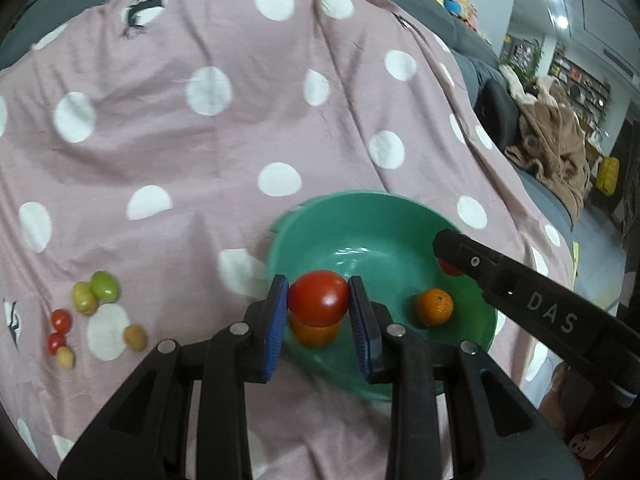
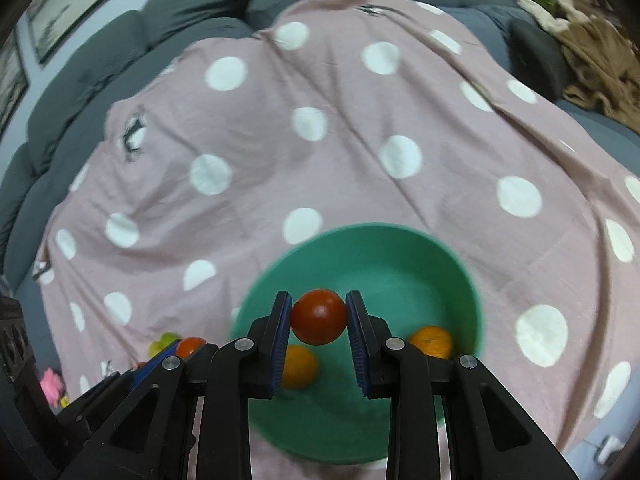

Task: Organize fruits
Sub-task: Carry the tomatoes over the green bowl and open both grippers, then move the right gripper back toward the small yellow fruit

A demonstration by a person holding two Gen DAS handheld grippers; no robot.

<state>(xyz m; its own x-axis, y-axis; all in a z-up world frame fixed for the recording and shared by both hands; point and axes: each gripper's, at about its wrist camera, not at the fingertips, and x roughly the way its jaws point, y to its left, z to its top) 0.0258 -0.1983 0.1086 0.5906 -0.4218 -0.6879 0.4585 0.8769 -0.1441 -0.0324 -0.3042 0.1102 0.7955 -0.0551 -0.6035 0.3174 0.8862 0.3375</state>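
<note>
Your left gripper (image 1: 319, 312) has blue pads (image 1: 276, 320) on black fingers, and they flank a red tomato (image 1: 318, 298). The bowl (image 1: 400, 220) is green, with two orange fruits (image 1: 434, 307) inside. The cloth (image 1: 200, 140) is dusty pink with white polka dots.

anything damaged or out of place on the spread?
Yes: the pink polka-dot cloth has a ragged tear at its far left, with dark material showing through. Six small fruits lie loose on the cloth, left of the green bowl.
</note>
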